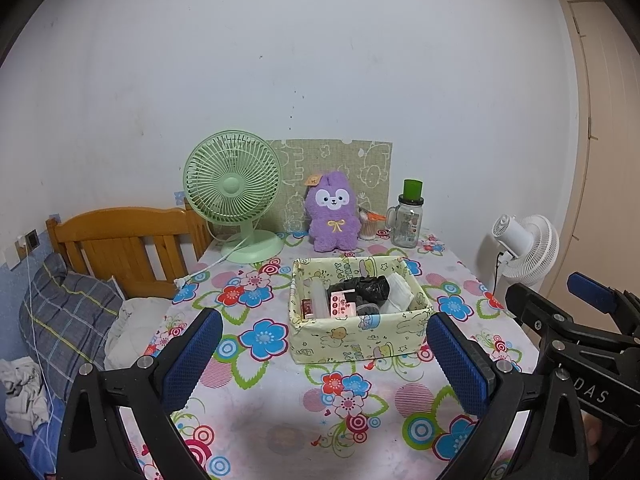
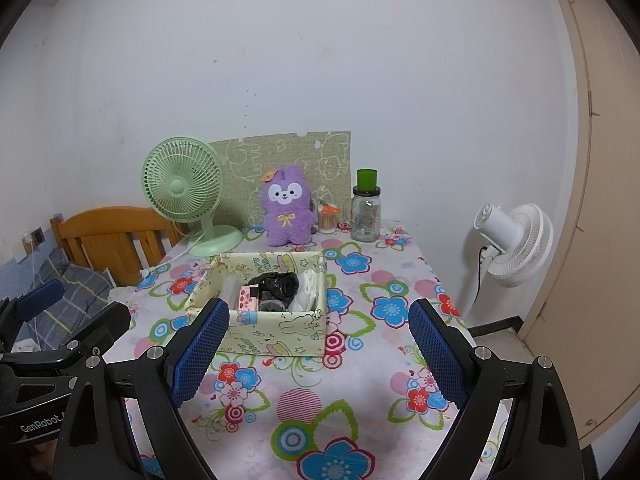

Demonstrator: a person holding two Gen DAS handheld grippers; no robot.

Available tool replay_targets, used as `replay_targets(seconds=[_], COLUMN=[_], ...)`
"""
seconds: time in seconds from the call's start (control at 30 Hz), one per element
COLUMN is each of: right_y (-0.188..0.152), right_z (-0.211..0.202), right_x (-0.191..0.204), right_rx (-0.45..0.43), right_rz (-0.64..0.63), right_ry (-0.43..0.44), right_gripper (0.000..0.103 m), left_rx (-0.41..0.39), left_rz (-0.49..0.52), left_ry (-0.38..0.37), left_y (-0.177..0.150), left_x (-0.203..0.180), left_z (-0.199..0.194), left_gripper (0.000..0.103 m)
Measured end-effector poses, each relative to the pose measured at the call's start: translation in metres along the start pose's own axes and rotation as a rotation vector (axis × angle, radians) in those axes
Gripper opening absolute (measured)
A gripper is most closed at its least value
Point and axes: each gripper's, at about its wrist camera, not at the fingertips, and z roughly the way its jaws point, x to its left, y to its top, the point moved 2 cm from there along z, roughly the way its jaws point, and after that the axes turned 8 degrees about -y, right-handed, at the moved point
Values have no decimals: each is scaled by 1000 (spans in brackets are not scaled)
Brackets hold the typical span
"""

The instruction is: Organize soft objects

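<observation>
A purple plush toy (image 1: 331, 211) (image 2: 287, 211) sits upright at the back of the flowered table, against a green printed board. In front of it stands a pale yellow fabric box (image 1: 352, 338) (image 2: 276, 334) holding a black bag, white cloth, a pink packet and small items. My left gripper (image 1: 324, 360) hovers open over the table's near part, the box between and beyond its blue pads. My right gripper (image 2: 318, 354) is open too, just right of the left one, with the box beyond its left finger. Neither holds anything.
A green desk fan (image 1: 232, 200) (image 2: 184, 196) stands back left, its cord trailing on the table. A glass jar with a green cap (image 1: 408, 220) (image 2: 366, 212) and a small cup stand back right. A white floor fan (image 2: 516, 246) is right; a bed with headboard (image 1: 120, 248) lies left.
</observation>
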Motion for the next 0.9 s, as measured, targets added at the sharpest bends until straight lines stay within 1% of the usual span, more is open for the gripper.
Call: replay_targets(seconds=[0.9], right_y=[0], right_z=[-1], right_x=[-3], right_rx=[1], right_rz=[11], right_ry=[6], right_gripper=[93], left_rx=[-5], left_rz=[5], left_ry=[7], left_y=[0], left_x=[0], left_z=[-1], left_gripper=[103])
